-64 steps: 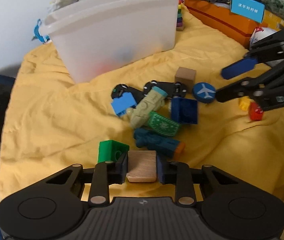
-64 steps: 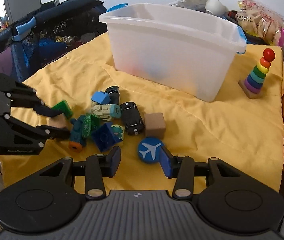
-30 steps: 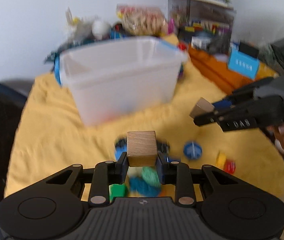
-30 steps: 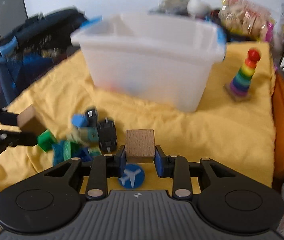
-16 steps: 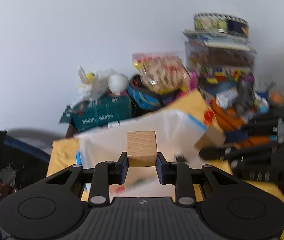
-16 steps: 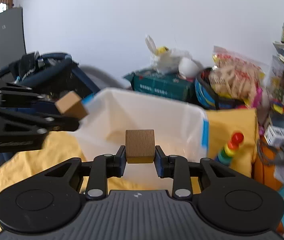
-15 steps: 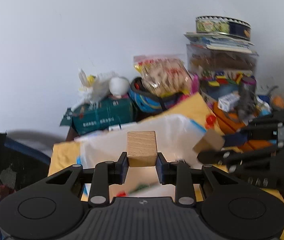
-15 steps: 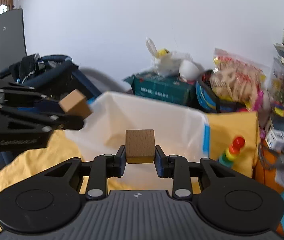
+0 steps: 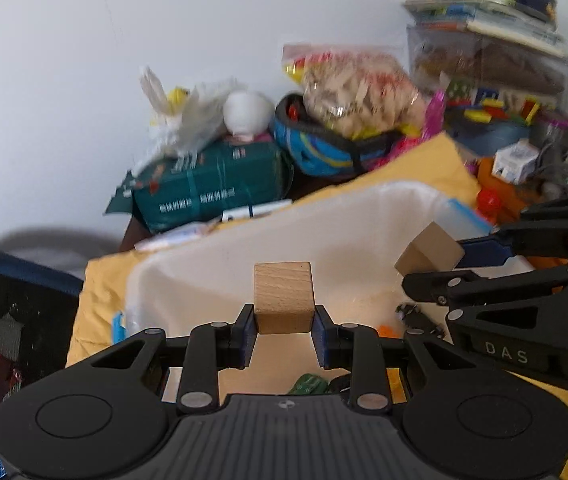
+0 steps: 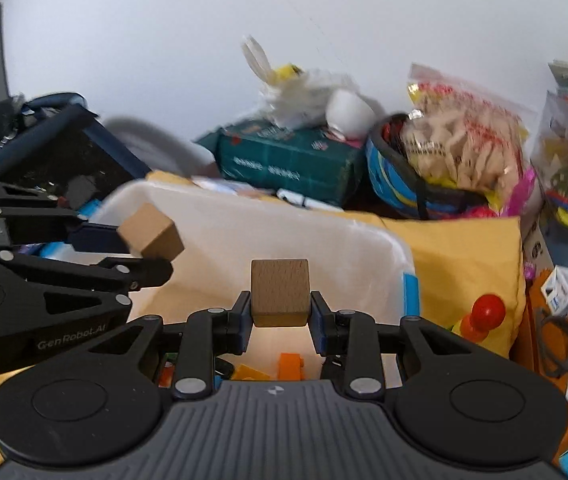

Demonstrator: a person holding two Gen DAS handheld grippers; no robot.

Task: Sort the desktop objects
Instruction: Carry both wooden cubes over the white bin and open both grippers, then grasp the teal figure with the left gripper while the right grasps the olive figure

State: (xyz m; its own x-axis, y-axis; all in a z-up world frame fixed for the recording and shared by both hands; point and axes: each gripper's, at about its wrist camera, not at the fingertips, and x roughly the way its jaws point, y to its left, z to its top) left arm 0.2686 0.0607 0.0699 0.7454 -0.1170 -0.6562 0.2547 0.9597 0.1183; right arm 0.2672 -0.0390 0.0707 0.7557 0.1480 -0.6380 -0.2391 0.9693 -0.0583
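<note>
pale wooden cube (image 9: 283,298), translucent white bin (image 9: 347,224), yellow cloth (image 10: 463,248), green box (image 10: 287,162)

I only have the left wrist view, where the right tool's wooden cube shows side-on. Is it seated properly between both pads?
Observer: Yes. The right wrist view shows the right wooden cube upright, with the right tool clamping its lower part between both blue pads.
Operator: What lies under it?
Observer: The white bin's open inside, with an orange brick on its floor.
Operator: And my left tool from that side?
Observer: The left tool holds the left wooden cube corner-on, in front of the bin's left end.
</note>
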